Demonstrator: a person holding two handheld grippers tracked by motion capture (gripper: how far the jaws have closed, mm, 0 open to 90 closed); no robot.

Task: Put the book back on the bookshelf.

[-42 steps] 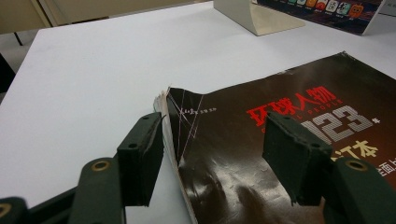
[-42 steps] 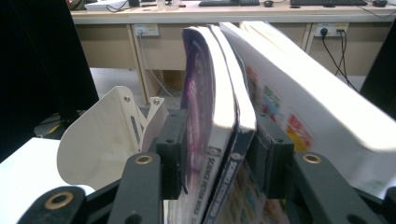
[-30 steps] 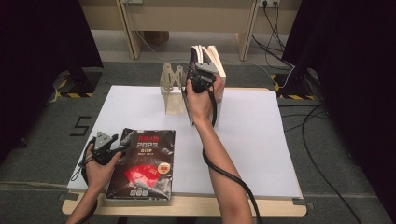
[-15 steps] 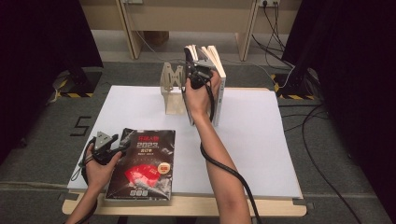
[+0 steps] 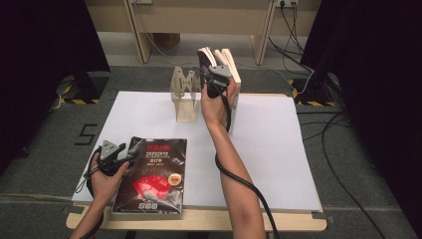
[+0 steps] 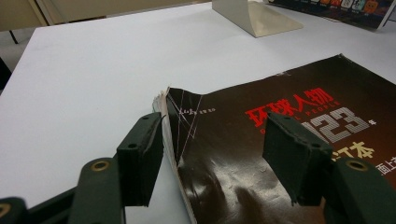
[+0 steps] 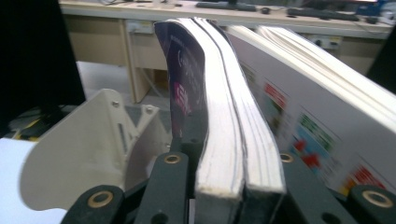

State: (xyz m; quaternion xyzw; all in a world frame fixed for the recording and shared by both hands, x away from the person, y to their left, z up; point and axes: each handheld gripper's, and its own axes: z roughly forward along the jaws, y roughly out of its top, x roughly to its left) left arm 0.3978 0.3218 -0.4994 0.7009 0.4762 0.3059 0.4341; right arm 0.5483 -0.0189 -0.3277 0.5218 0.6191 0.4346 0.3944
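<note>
A dark magazine (image 5: 149, 174) with red and white print lies flat at the table's near left. My left gripper (image 5: 130, 155) stands open at its upper-left corner. One jaw is on the white table and the other over the cover (image 6: 261, 140), with the worn corner between them. At the far middle my right gripper (image 5: 215, 79) is shut on two thick books (image 7: 224, 116) standing upright with their page edges toward me. The purple-covered one is next to a beige metal bookend (image 5: 183, 94).
A further book (image 7: 317, 102) with a colourful cover leans just right of the held ones. The bookend (image 6: 254, 16) stands on the white table (image 5: 278, 149). A wooden desk and cables lie on the floor beyond the far edge.
The right gripper has shifted slightly against the upright books. The left gripper and the magazine have stayed put.
</note>
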